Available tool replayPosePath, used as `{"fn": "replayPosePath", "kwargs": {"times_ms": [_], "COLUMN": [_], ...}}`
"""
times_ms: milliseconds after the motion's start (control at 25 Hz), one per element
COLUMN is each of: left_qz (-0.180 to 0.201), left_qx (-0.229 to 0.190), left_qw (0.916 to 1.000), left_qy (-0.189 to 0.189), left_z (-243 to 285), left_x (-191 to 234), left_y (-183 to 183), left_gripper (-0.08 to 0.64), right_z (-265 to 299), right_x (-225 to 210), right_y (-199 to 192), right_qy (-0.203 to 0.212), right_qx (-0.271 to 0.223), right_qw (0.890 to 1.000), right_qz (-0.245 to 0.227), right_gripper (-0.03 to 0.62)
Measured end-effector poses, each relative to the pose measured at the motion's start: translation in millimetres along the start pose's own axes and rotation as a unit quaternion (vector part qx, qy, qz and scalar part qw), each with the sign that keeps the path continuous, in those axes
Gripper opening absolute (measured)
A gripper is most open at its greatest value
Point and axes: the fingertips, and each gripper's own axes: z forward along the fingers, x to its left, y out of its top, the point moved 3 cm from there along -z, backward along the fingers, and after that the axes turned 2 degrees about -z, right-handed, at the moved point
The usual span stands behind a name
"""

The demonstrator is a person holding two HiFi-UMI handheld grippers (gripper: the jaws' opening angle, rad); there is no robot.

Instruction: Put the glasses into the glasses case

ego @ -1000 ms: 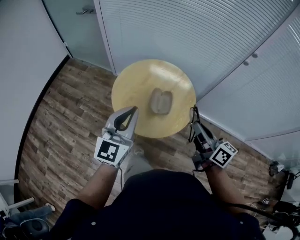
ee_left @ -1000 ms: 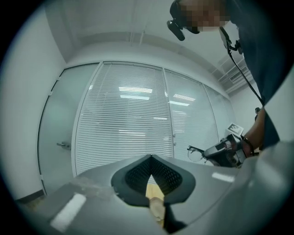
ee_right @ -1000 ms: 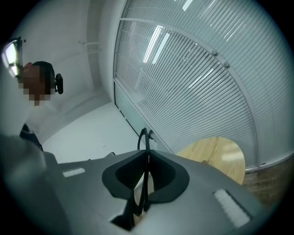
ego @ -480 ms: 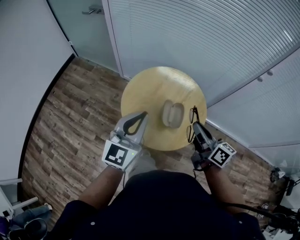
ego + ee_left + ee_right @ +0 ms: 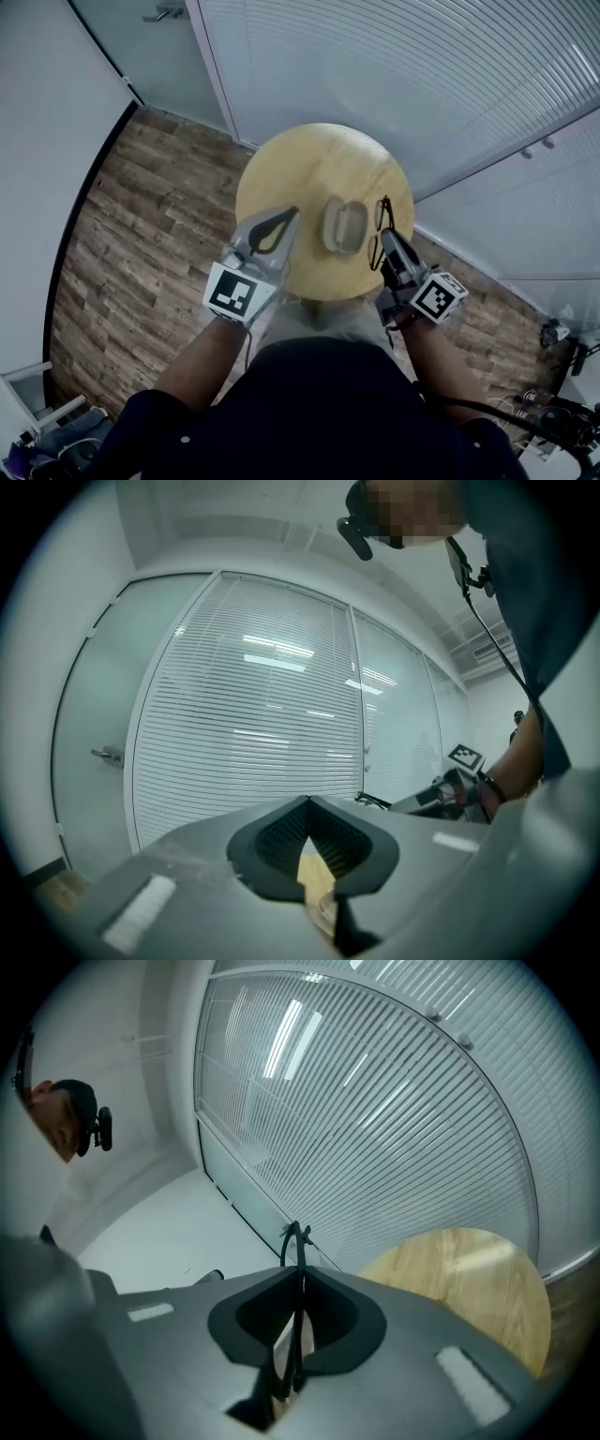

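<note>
An open beige glasses case [image 5: 343, 225] lies on the round wooden table [image 5: 309, 164], right of its middle. My right gripper [image 5: 385, 236] is shut on a pair of black-framed glasses [image 5: 381, 216], which hang just right of the case, over the table's edge. In the right gripper view the thin black frame [image 5: 296, 1239] stands up between the closed jaws [image 5: 298, 1274]. My left gripper [image 5: 290, 215] hovers over the table just left of the case, its jaws shut with nothing between them [image 5: 307, 801].
The table stands on a wood-plank floor [image 5: 141, 225], close to a glass wall with white blinds [image 5: 394, 66]. A glass door with a handle [image 5: 161, 13] is at the far left. The table top [image 5: 464, 1269] carries only the case.
Both grippers have moved forward over the table's near edge, closing in on the case from either side. The glasses have stayed in the right gripper throughout.
</note>
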Motion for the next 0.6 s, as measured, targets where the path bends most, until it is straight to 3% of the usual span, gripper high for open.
{"fn": "replayPosePath", "kwargs": {"times_ms": [280, 440, 600], "left_qz": [0.028, 0.035, 0.026], "left_qx": [-0.010, 0.009, 0.031], "left_qw": [0.9994, 0.9975, 0.9969], "left_qy": [0.020, 0.061, 0.068], "left_z": [24, 33, 46], "left_x": [-1, 9, 7], "left_y": [13, -4, -21], "left_gripper": [0.000, 0.000, 0.000], "right_z": [17, 23, 31], "right_x": [-21, -40, -68], "right_y": [16, 21, 11], "right_qy": [0.008, 0.010, 0.008], "right_qx": [0.012, 0.022, 0.035], "right_qw": [1.000, 1.000, 0.999], "right_qz": [-0.004, 0.000, 0.023], "right_gripper": [0.029, 0.029, 0.029]}}
